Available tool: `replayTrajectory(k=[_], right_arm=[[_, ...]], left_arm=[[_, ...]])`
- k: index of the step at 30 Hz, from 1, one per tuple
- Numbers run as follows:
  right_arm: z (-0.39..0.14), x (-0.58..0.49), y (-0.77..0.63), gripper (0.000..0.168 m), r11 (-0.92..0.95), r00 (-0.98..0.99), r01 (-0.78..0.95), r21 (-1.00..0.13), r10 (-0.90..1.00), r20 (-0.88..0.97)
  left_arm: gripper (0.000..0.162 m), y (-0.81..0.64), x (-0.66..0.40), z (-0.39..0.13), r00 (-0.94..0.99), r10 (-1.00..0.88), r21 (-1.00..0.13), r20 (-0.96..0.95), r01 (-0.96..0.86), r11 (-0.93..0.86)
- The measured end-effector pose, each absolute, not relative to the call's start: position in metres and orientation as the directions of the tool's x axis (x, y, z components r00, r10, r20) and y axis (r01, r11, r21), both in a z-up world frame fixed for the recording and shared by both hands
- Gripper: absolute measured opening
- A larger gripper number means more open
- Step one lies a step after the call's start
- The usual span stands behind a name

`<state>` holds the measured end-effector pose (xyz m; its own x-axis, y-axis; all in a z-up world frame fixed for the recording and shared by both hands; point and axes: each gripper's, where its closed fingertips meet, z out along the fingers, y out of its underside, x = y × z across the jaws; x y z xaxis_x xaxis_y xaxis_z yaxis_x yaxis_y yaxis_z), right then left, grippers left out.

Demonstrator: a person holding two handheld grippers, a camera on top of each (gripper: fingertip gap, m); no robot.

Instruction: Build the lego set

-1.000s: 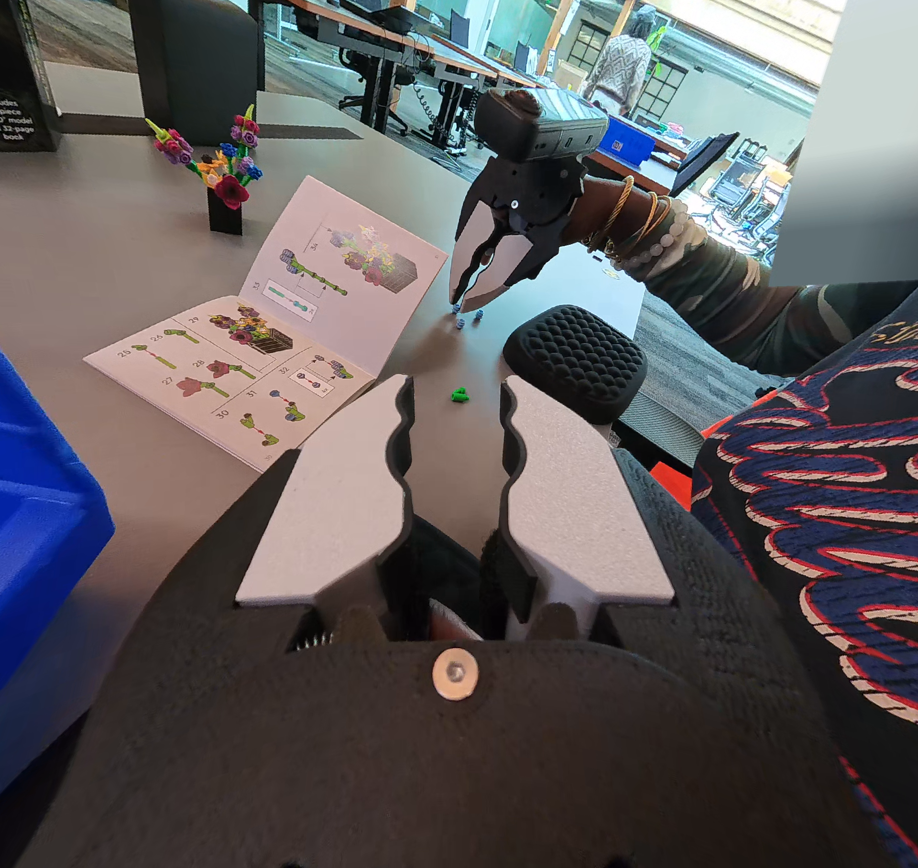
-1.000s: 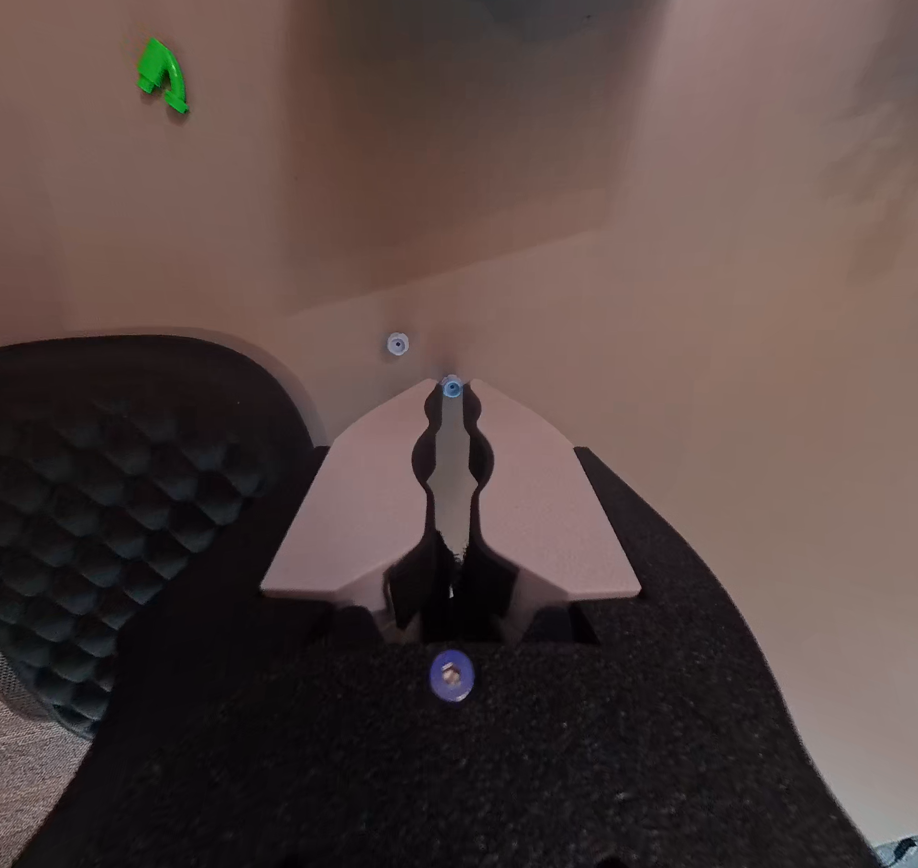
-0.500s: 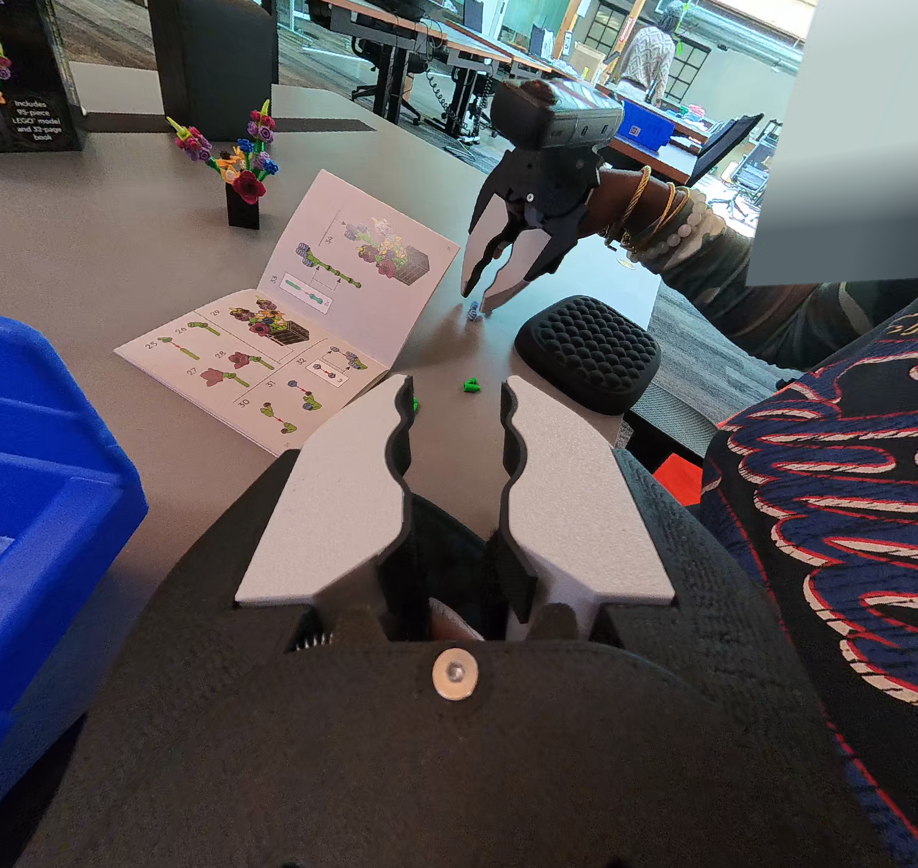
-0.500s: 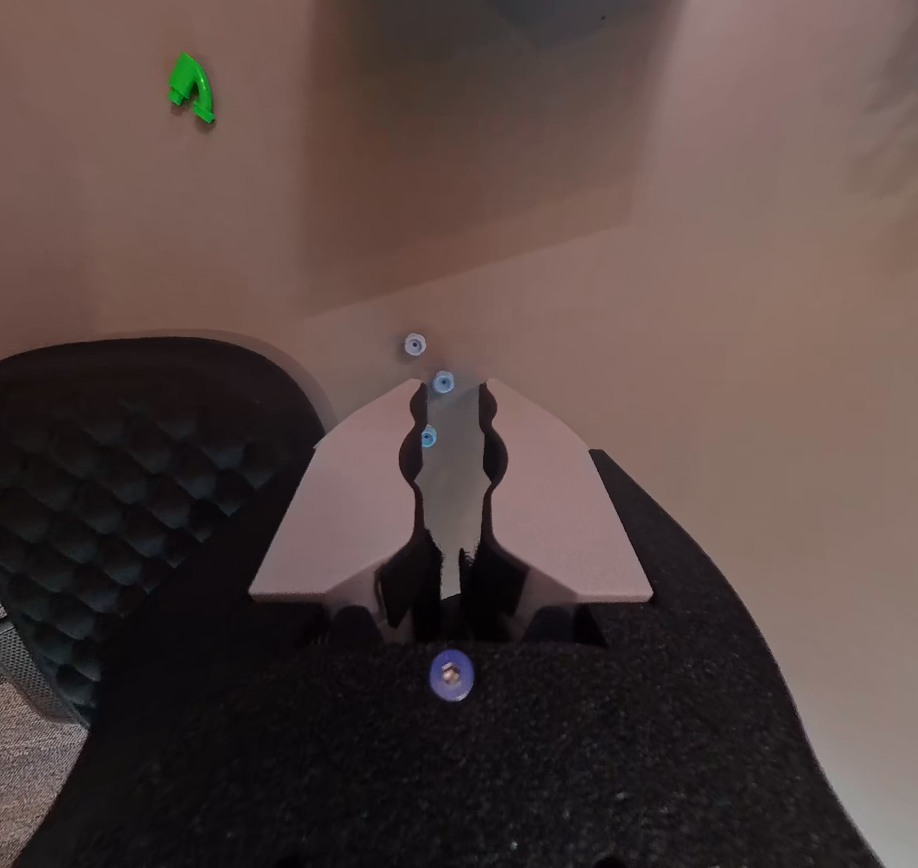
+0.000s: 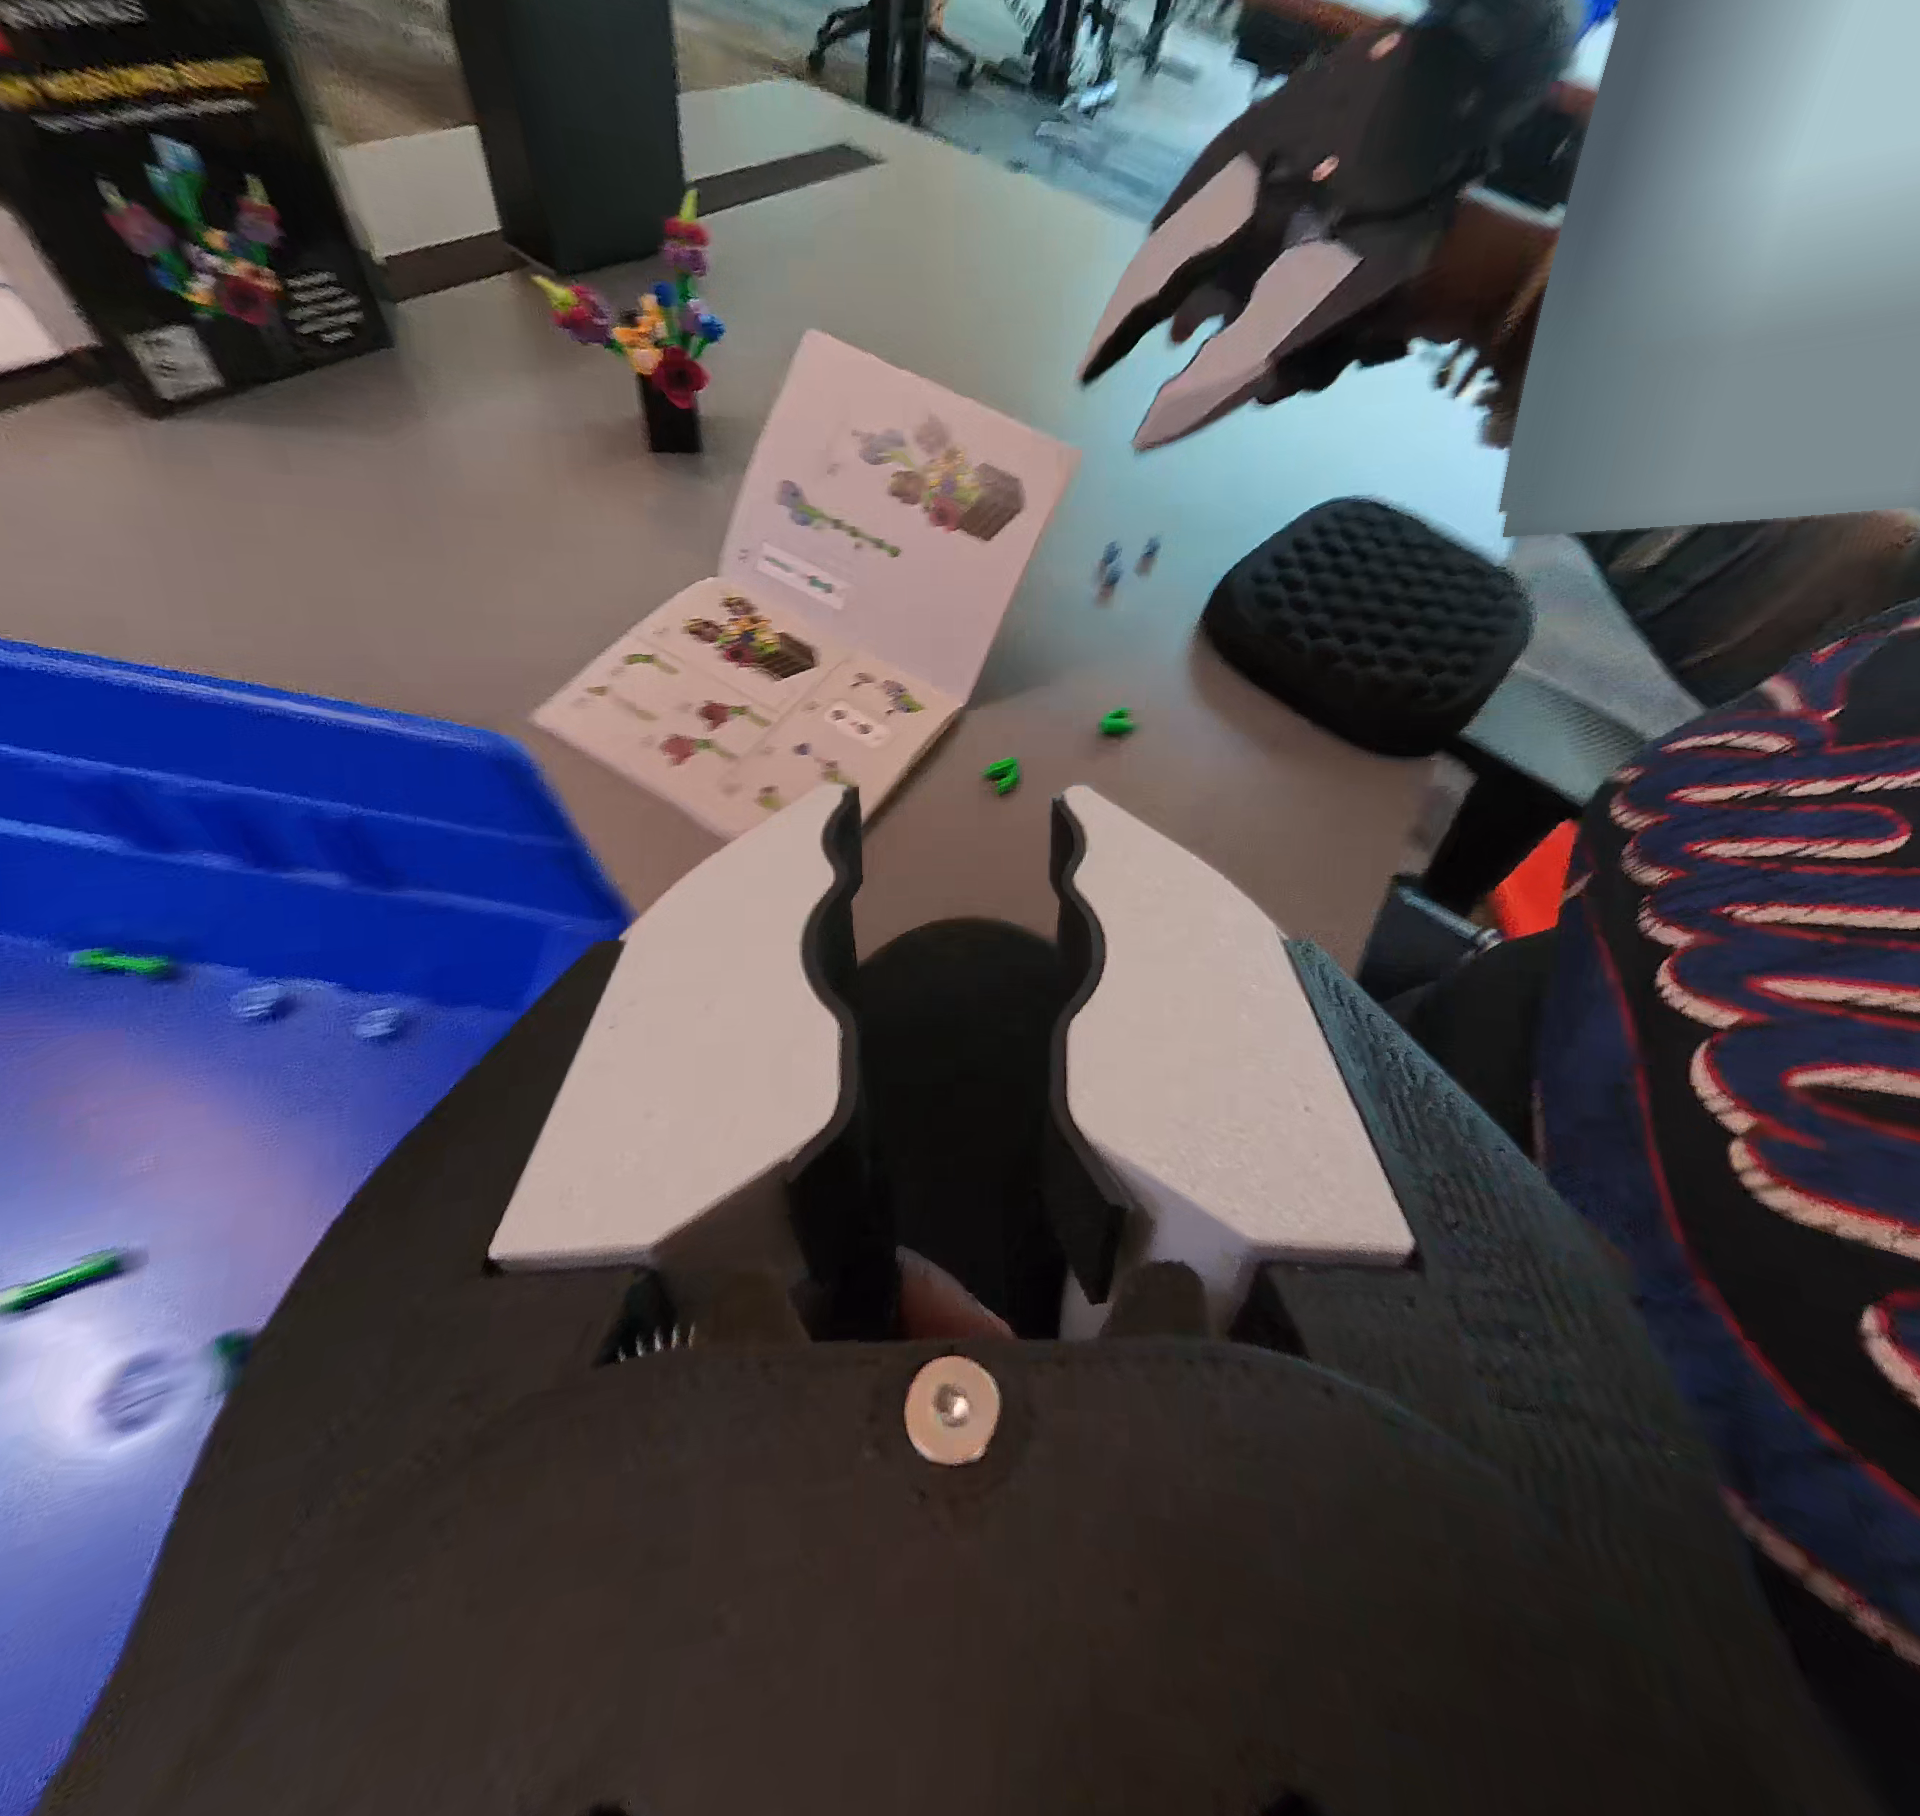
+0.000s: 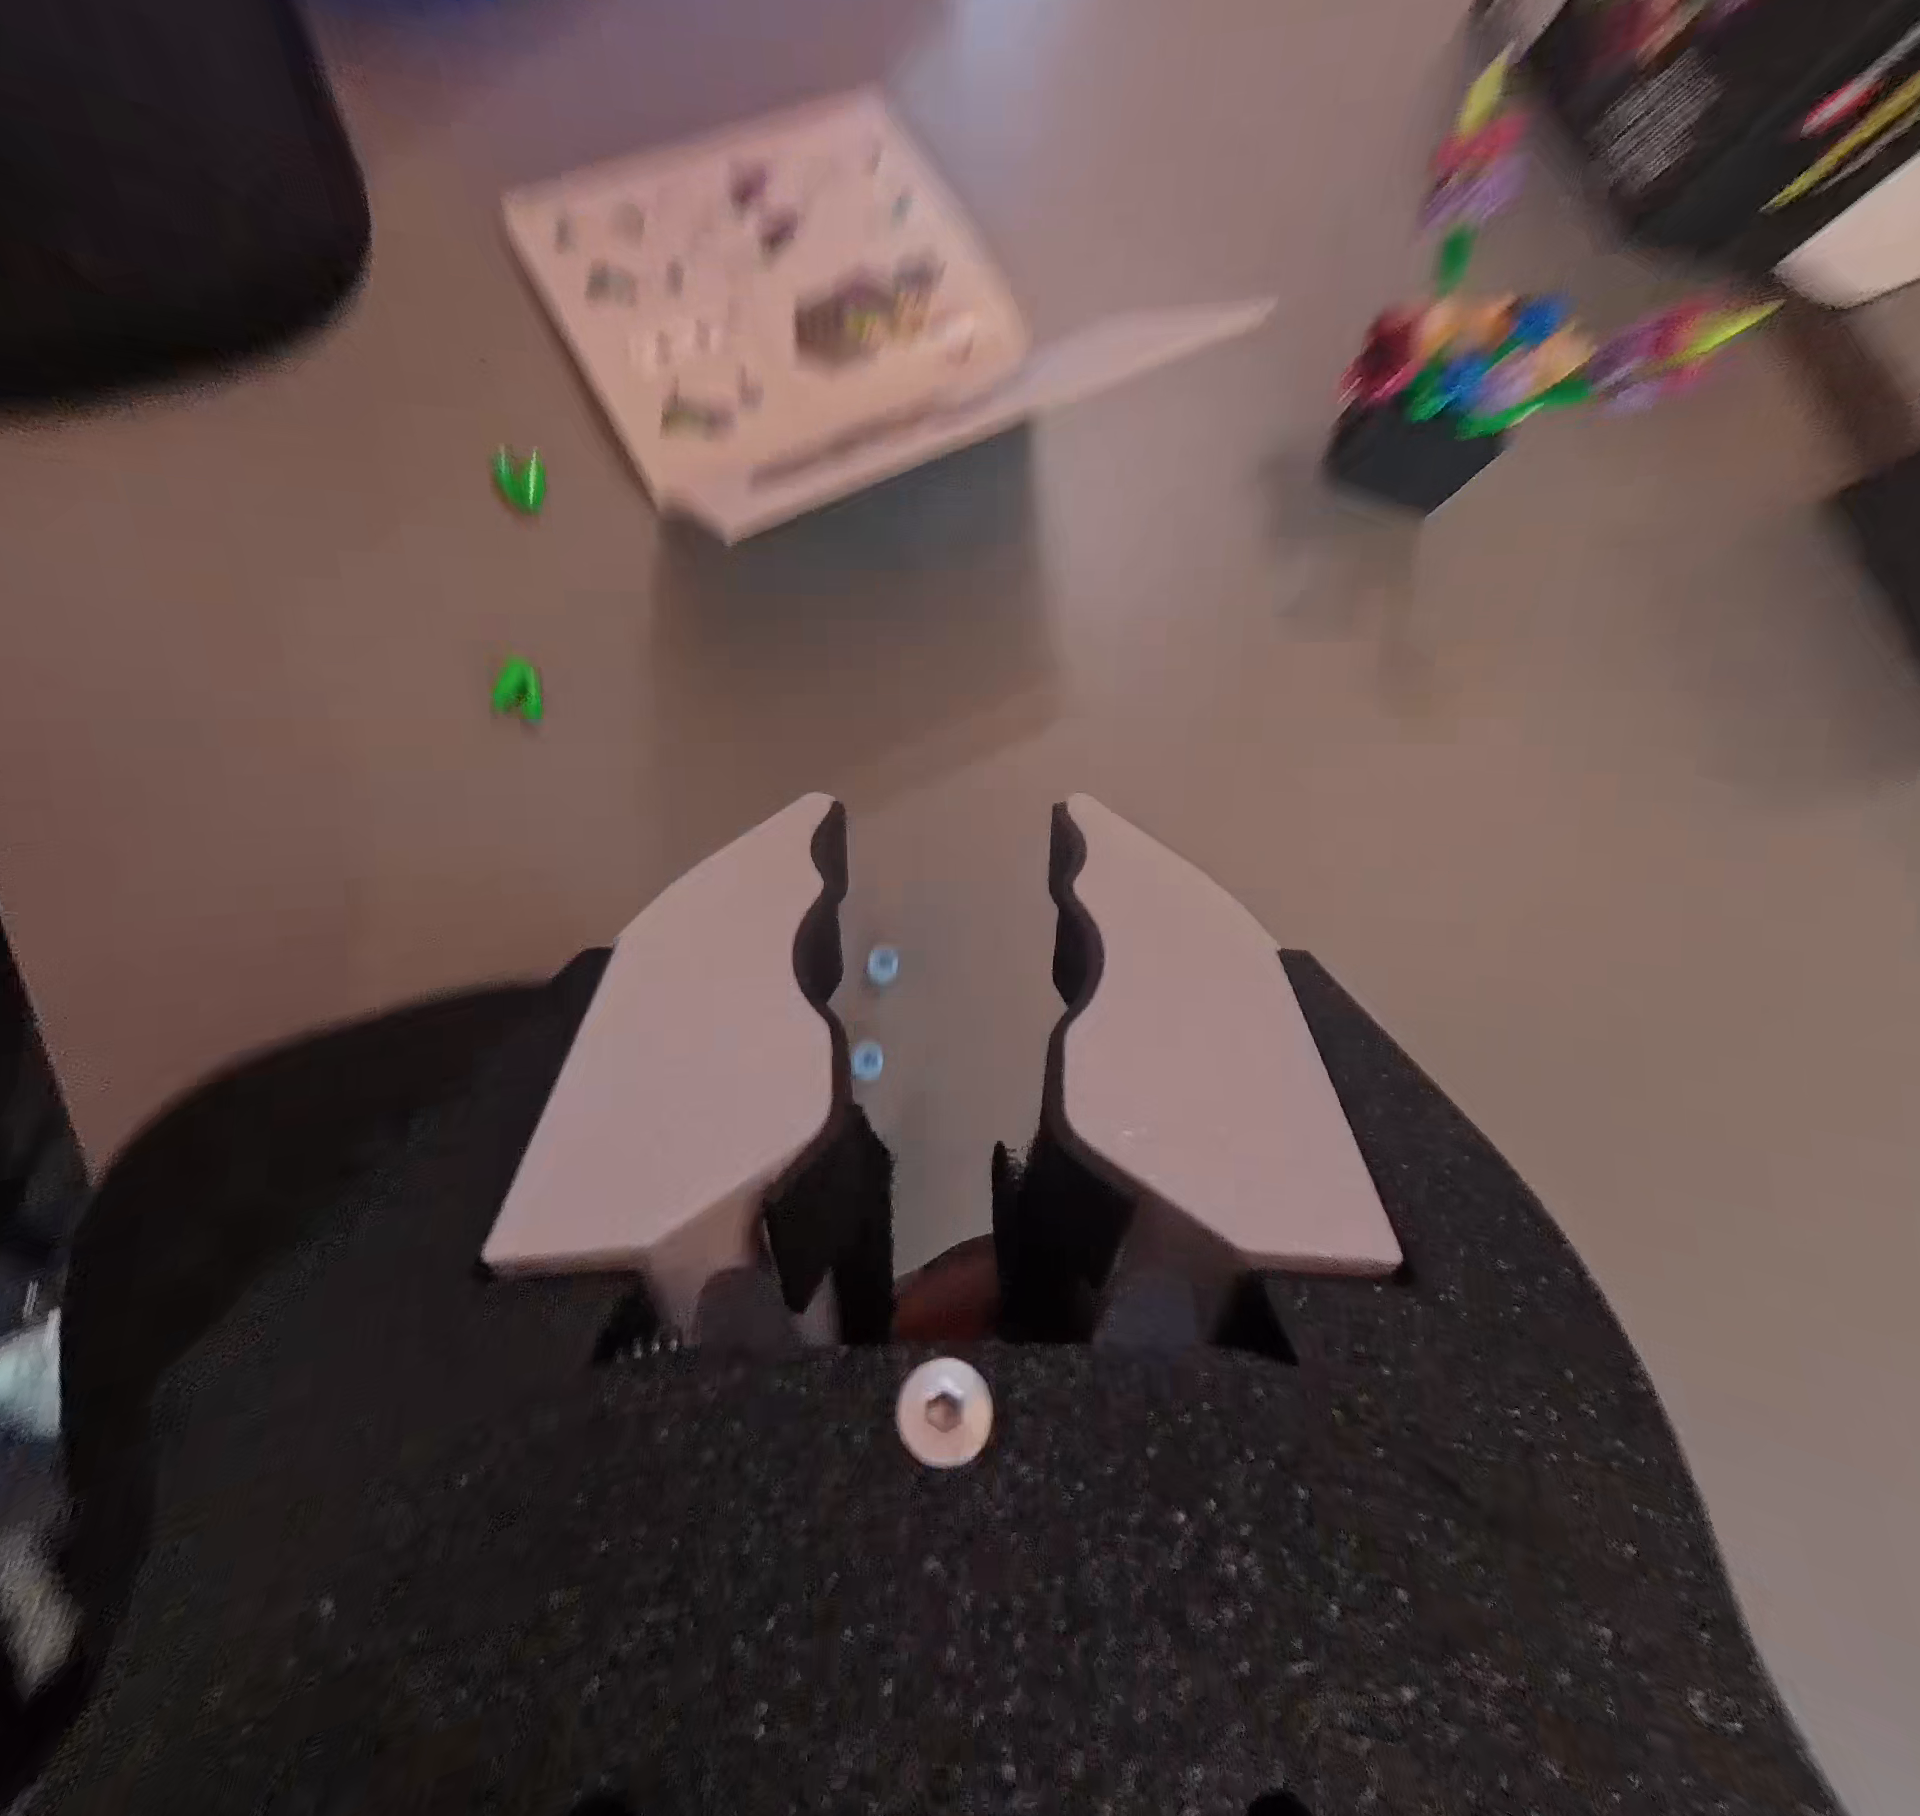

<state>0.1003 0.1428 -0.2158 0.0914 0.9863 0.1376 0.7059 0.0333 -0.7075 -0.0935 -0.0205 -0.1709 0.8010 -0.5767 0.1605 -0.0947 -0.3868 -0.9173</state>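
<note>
L gripper (image 5: 956,810): jaws apart, empty, low over table (image 5: 312,519) beside blue bin (image 5: 260,831).
R gripper (image 6: 945,821): jaws wide, empty, raised off table; 0.5 s ago gap was narrower, tips near the studs.
L view only: bin w/ green stems + pale round bits, blurred, no count; black chair armrest (image 5: 1361,623).
R view only: 2 blue studs (image 6: 881,966) seen between its fingers.
Counts: 2 green pcs (image 5: 1003,777); L view ~3 blue studs; 1 open booklet (image 5: 831,603); 1 flower build (image 5: 665,332) in black base; 1 set box (image 5: 177,177).
</note>
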Motion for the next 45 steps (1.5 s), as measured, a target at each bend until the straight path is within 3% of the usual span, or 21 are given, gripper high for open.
replayTrajectory(k=[2,5,10,15,17,19,22,27,39,45], right_arm=[[-0.195,0.092,0.143,0.037,0.029,0.17,0.561,-0.827,0.974,0.15],[-0.18,0.086,0.142,0.034,0.053,0.241,0.394,-0.918,0.957,0.159],[-0.184,0.085,0.143,0.032,0.066,0.269,0.276,-0.959,0.953,0.143],[-0.19,0.088,0.145,0.032,0.067,0.274,0.275,-0.959,0.951,0.145],[-0.192,0.09,0.147,0.032,0.071,0.278,0.28,-0.957,0.949,0.151],[-0.193,0.092,0.148,0.031,0.062,0.281,0.27,-0.961,0.95,0.14],[-0.195,0.094,0.151,0.031,0.05,0.286,0.266,-0.963,0.95,0.129],[-0.199,0.09,0.149,0.031,0.057,0.269,0.281,-0.958,0.954,0.136],[-0.195,0.092,0.149,0.03,0.06,0.274,0.255,-0.965,0.953,0.131],[-0.201,0.089,0.148,0.03,0.067,0.263,0.286,-0.956,0.954,0.145]], left_arm=[[0.035,-0.017,-0.118,-0.163,0.828,-0.555,-0.901,0.076,-0.182,-0.395],[0.035,-0.006,-0.162,-0.154,0.848,-0.527,-0.845,-0.048,-0.316,-0.432],[0.036,0.036,-0.235,-0.16,0.858,-0.513,-0.734,-0.042,-0.374,-0.567],[0.029,0.095,-0.322,-0.204,0.944,-0.32,-0.542,-0.077,-0.309,-0.781],[0.029,0.1,-0.316,-0.221,0.921,-0.385,-0.477,0.057,-0.313,-0.821],[0.026,0.098,-0.29,-0.226,0.831,-0.532,-0.49,0.162,-0.4,-0.774],[0.023,0.083,-0.257,-0.233,0.711,-0.685,-0.504,0.16,-0.538,-0.676],[0.023,0.061,-0.243,-0.261,0.696,-0.708,-0.347,0.116,-0.64,-0.686],[0.019,0.07,-0.233,-0.279,0.717,-0.69,-0.367,0.1,-0.618,-0.695],[0.008,0.07,-0.233,-0.282,0.713,-0.696,-0.362,0.09,-0.627,-0.689]])
